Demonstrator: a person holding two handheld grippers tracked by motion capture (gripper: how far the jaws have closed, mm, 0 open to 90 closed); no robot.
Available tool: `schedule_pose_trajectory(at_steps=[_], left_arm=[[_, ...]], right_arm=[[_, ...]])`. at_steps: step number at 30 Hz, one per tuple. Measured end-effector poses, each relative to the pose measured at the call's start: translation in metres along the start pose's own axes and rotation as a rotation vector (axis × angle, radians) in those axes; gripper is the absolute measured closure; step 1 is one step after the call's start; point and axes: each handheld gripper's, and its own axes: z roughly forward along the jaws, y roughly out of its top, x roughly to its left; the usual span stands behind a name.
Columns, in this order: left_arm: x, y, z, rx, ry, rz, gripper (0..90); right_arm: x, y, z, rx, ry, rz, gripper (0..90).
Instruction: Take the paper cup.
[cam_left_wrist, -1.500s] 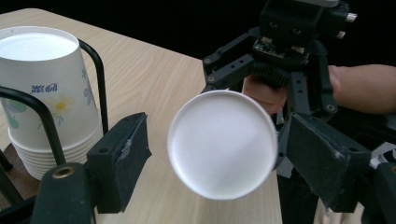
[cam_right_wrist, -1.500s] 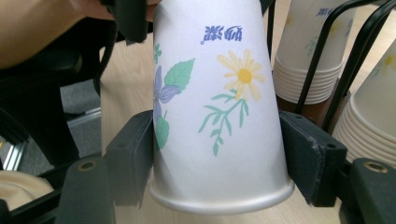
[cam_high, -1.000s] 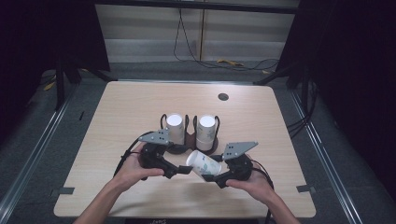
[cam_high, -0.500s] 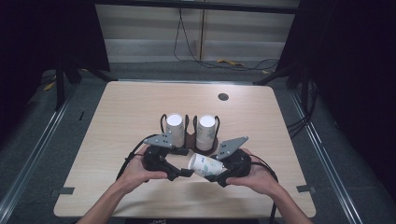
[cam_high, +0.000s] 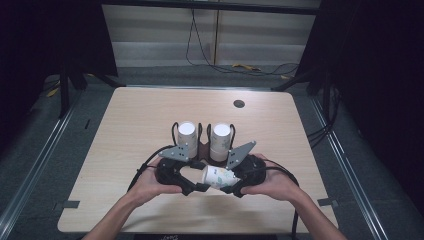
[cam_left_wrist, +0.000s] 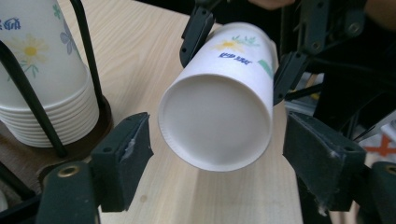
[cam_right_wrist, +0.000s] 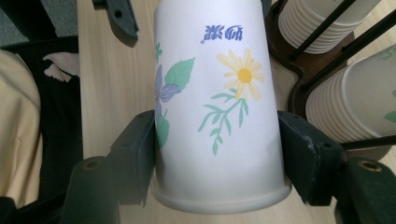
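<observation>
A white paper cup (cam_high: 218, 176) printed with flowers lies on its side above the table's near half, its rim toward my right hand. My right gripper (cam_right_wrist: 217, 154) is shut on the cup (cam_right_wrist: 219, 93), one pad on each side near the rim. My left gripper (cam_left_wrist: 219, 154) faces the cup's base (cam_left_wrist: 215, 123). Its jaws have just been closing and stand either side of the base, with a small gap showing at each pad (cam_left_wrist: 128, 154). From above, the left gripper (cam_high: 200, 182) and the right gripper (cam_high: 231, 182) meet at the cup.
A black wire rack (cam_high: 200, 145) behind the grippers holds two stacks of upturned cups (cam_high: 187, 131) (cam_high: 220, 136), close to both hands. The left stack (cam_left_wrist: 42, 93) stands just beside the left jaws. A dark round hole (cam_high: 239, 103) marks the wooden table (cam_high: 130, 130) at the far right.
My right hand has drawn slightly left and tilted with the cup in its jaws. The left hand has stayed put at the cup's base.
</observation>
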Motion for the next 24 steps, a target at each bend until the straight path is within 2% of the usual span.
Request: schedule_pose_trajectory(at_steps=[6, 9, 16, 20, 24], left_arm=[[-0.002, 0.003, 0.003, 0.021, 0.005, 0.025, 25.6], [-0.002, 0.002, 0.004, 0.055, 0.011, 0.049, 27.3], [-0.004, 0.001, 0.009, 0.083, 0.012, 0.066, 27.3], [-0.005, 0.001, 0.012, 0.100, 0.008, 0.073, 26.4], [-0.007, 0.000, 0.015, 0.121, 0.010, 0.083, 25.9]], right_arm=[[0.001, 0.010, 0.002, 0.071, 0.025, -0.042, 33.4], [0.002, 0.014, 0.002, 0.101, 0.028, -0.053, 33.4], [0.003, 0.020, 0.008, 0.186, 0.029, -0.085, 33.3], [0.004, 0.024, 0.010, 0.211, 0.036, -0.102, 33.3], [0.005, 0.026, 0.012, 0.208, 0.039, -0.111, 33.2]])
